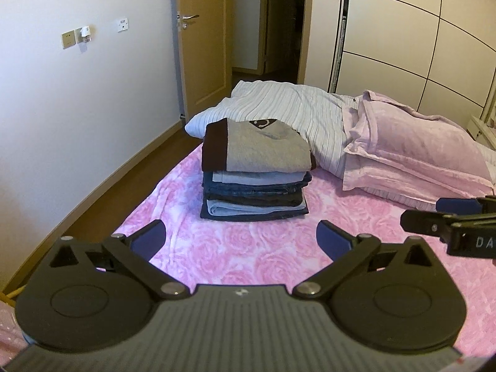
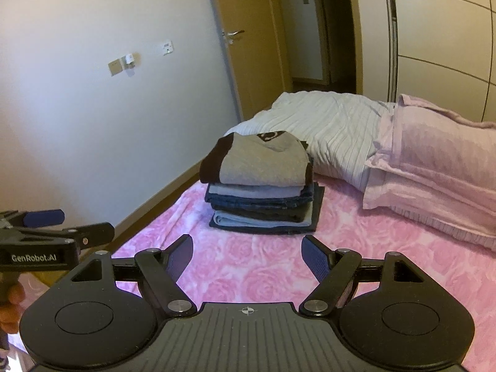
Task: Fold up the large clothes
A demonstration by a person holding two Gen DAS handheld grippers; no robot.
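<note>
**Operator:** Folded clothes (image 1: pixel 255 170): state quantity and location.

**Inspector:** One stack, centre of the frame in both wrist views, resting on the pink rose-patterned bed cover (image 1: pixel 254 257). The top item is a grey sweatshirt (image 1: pixel 266 150) with dark trim. Below it lie denim and pale blue layers; the exact number of layers cannot be determined. Behind the stack: one white ribbed quilt (image 1: pixel 297 108) and one pink pillow (image 1: pixel 412 152), upper right of the frame.

**Operator:** Hand-held gripper count and condition?

**Inspector:** Two units. The left hand-held gripper (image 1: pixel 240 235) has its jaws spread wide, with nothing between them. The right hand-held gripper (image 2: pixel 246 252) is likewise spread and empty. Each unit appears side-on at the edge of the other's view.

**Operator:** Position of the stack relative to the units?

**Inspector:** Beyond both sets of fingertips, apart from them, with bare bed cover between. No contact.

**Operator:** Orientation?

**Inspector:** The stack lies flat. Its long axis runs left to right across the frame. The dark-trimmed edge of the sweatshirt faces left, and the folded edges face the cameras.
</note>
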